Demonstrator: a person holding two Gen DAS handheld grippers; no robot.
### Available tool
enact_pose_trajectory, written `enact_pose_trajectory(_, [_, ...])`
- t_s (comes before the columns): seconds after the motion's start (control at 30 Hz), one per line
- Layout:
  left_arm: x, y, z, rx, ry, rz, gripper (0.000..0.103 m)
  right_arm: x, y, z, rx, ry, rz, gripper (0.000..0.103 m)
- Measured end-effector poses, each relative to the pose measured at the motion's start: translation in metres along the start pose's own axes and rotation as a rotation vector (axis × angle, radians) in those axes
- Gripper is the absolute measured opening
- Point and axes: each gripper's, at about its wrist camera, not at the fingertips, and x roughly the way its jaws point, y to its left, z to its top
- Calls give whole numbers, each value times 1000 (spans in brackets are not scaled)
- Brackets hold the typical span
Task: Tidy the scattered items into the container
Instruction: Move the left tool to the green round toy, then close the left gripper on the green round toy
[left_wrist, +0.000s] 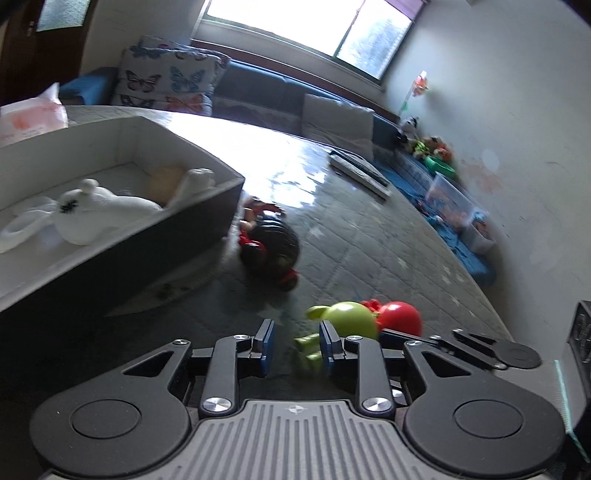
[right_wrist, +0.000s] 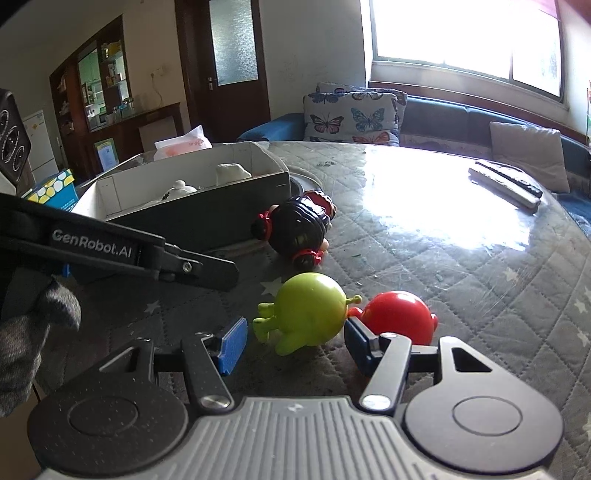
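A green alien toy (right_wrist: 310, 314) lies on the quilted table beside a red round toy (right_wrist: 397, 315). My right gripper (right_wrist: 295, 341) is open, with its jaws on either side of the green toy. A black and red doll (right_wrist: 299, 227) lies by the cardboard box (right_wrist: 207, 218). The box (left_wrist: 122, 236) holds white plush toys (left_wrist: 92, 214). My left gripper (left_wrist: 293, 341) is open and empty, just left of the green toy (left_wrist: 351, 317) and red toy (left_wrist: 400, 317). The doll (left_wrist: 271, 245) lies ahead of it.
Two remote controls (right_wrist: 506, 182) lie at the table's far right. A butterfly cushion (right_wrist: 351, 118) and a sofa stand behind the table. A white bag (right_wrist: 183, 144) sits behind the box. Toy bins (left_wrist: 450, 203) line the wall.
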Motion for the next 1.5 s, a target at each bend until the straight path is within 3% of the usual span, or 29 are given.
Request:
enact_pose_trajectory(0.83, [40, -6, 17, -17, 99, -96, 34, 26, -13, 6, 91, -8, 19, 57])
enact_pose_trajectory(1.5, [42, 9, 41, -54, 78, -119, 34, 31, -23, 14, 137, -19, 35, 64])
